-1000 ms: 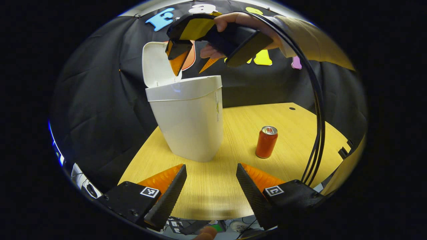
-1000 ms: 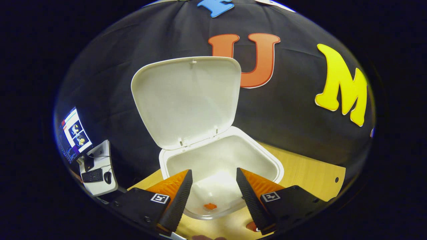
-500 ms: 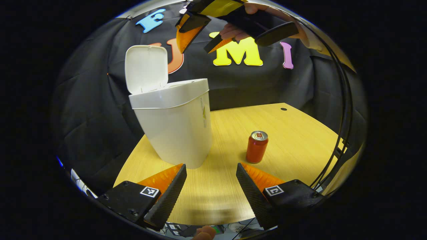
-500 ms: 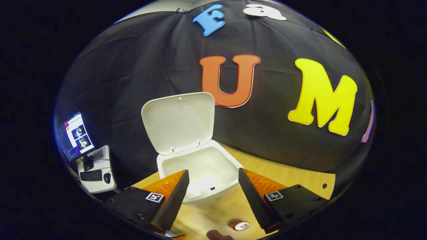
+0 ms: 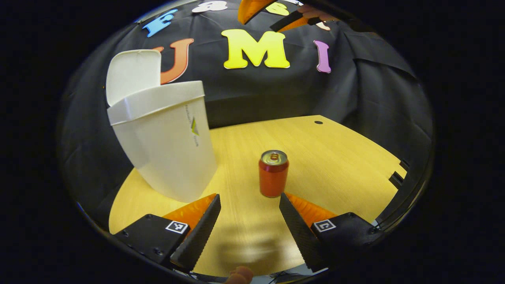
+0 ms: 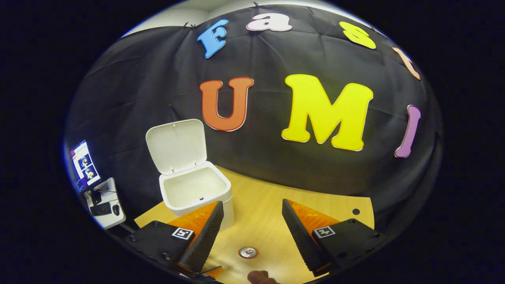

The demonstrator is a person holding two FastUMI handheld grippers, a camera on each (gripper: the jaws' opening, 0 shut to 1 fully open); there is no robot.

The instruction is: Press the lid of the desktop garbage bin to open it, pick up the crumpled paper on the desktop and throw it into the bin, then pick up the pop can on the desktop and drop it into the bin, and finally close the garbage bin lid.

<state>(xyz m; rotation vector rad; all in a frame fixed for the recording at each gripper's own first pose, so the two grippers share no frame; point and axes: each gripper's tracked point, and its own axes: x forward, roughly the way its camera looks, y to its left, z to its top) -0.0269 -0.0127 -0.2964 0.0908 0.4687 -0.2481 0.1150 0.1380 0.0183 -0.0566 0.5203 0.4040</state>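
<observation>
Where the left gripper view cuts off at the top edge, just the fingertips of the right gripper [image 5: 272,15] and a bit of the holding hand [image 5: 315,14] visible, rest out of sight. Inside of the garbage bin [image 5: 165,142] hidden from this low angle, with only the outer wall, rim and raised lid [image 5: 132,73] in sight. Crumpled paper not made out anywhere on the table [image 5: 339,157]; bin's depths in the right gripper view too shadowed and small to tell what lies at the bottom. Small label on the bin wall too blurred to read. Left gripper [image 5: 249,215] held low over the near table edge, pointing forward and slightly down, fingers spread wide with nothing between them. Pop can [image 5: 273,172] upright on the table, just ahead of the left gripper and touching neither finger, well to the right of the bin. Right gripper [image 6: 252,223] held high and tilted down toward the table, fingers likewise parted and empty. In that view, garbage bin [image 6: 195,189] seen from above at the left with lid [image 6: 175,146] standing open, pop can [image 6: 248,252] seen top-on near the bottom edge between the fingers but far below them. Fingertip of the holding hand [image 6: 260,277] poking in at the bottom rim. Off to the far left beyond the wall cloth, a small desk with monitor [image 6: 84,163] and keyboard, tiny and distorted.
</observation>
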